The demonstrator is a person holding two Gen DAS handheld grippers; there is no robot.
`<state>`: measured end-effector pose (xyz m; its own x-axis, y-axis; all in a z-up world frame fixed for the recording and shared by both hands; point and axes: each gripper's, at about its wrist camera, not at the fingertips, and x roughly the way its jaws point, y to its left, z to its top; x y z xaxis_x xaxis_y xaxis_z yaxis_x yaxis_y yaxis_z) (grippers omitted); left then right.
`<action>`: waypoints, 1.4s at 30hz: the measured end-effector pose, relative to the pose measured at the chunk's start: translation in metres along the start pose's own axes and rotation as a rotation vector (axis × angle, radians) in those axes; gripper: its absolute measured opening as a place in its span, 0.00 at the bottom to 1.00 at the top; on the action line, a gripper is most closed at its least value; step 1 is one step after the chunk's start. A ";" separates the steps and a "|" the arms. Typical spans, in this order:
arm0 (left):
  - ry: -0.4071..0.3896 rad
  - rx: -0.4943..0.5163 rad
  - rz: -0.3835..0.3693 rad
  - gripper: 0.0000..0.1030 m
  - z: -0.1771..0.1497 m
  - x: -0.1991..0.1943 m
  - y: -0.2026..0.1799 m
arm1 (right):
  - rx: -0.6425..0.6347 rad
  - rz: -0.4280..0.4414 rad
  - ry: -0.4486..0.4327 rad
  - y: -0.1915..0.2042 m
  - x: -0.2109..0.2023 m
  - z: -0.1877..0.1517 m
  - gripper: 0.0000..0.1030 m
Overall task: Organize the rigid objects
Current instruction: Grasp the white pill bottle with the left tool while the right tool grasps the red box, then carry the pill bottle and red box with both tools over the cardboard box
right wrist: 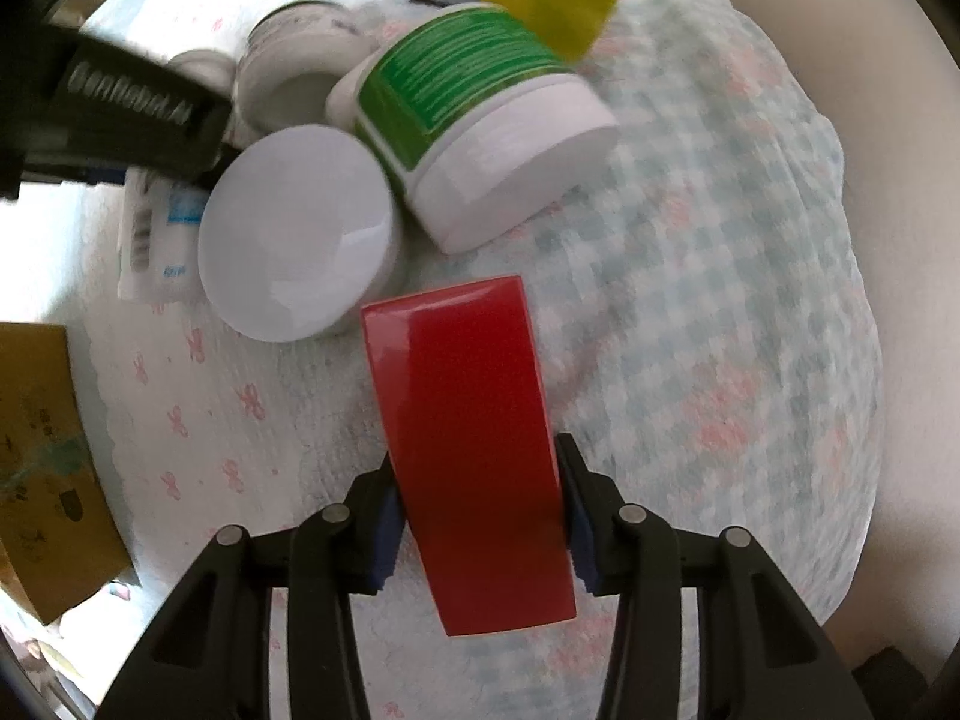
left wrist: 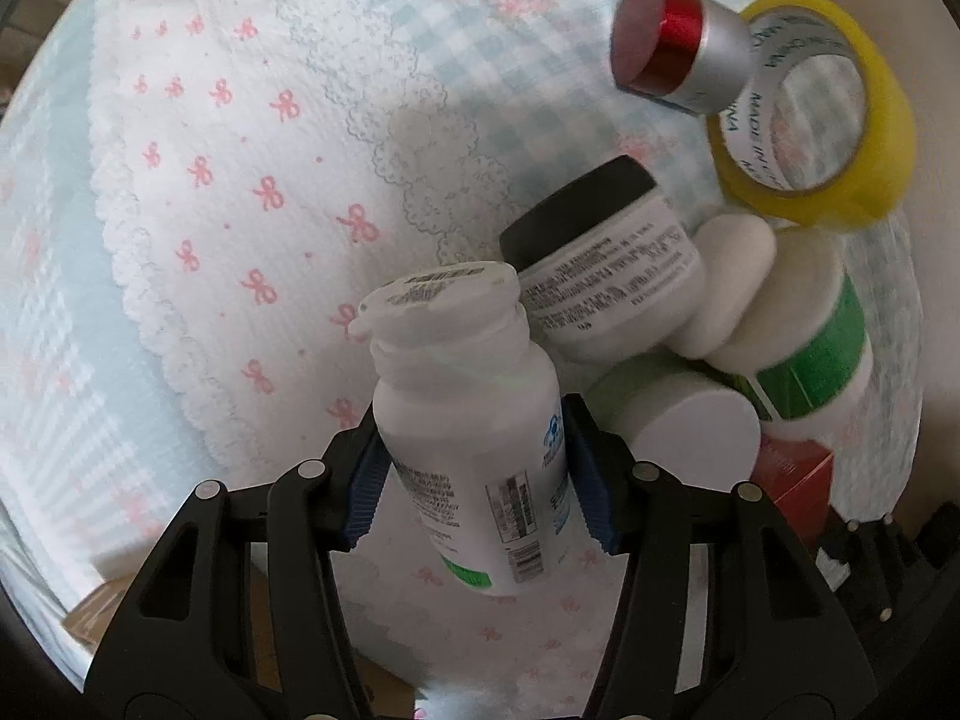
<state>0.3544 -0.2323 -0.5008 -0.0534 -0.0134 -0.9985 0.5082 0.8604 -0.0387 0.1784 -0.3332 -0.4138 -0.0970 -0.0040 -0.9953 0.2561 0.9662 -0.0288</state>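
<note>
Item 1: my left gripper [left wrist: 477,474], jaws clenched on white bottle [left wrist: 474,420], held tilted above cloth [left wrist: 240,180]; seal flap loose, bottle could pivot out

Item 2: my right gripper [right wrist: 480,516], jaws grasping red box [right wrist: 474,450]; glossy sides, may slip

Heap beside: green jar [right wrist: 474,120], tape [left wrist: 822,108] leaning; I risk toppling it

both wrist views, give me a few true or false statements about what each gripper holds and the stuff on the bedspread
1. The left gripper is shut on a white pill bottle. True.
2. The right gripper is open and holds nothing. False: it is shut on a red box.
3. The yellow tape roll lies near a red-and-silver cap. True.
4. The green-labelled jar stands upright. False: it lies tilted on its side.
5. The bedspread is plain grey. False: it shows pink bows.
</note>
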 end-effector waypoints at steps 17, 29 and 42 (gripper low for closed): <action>-0.241 -0.026 -0.018 0.48 -0.074 -0.168 -0.005 | 0.074 0.088 -0.202 -0.040 -0.130 -0.022 0.40; -0.516 -0.197 -0.049 0.48 -0.182 -0.309 0.027 | -0.060 0.111 -0.420 -0.045 -0.276 -0.054 0.40; -0.602 -0.395 -0.009 0.48 -0.305 -0.343 0.109 | -0.183 0.279 -0.517 0.018 -0.337 -0.083 0.40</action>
<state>0.1654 0.0217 -0.1511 0.4845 -0.2019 -0.8512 0.1547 0.9774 -0.1438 0.1357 -0.2930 -0.0714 0.4408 0.1753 -0.8803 0.0313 0.9772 0.2102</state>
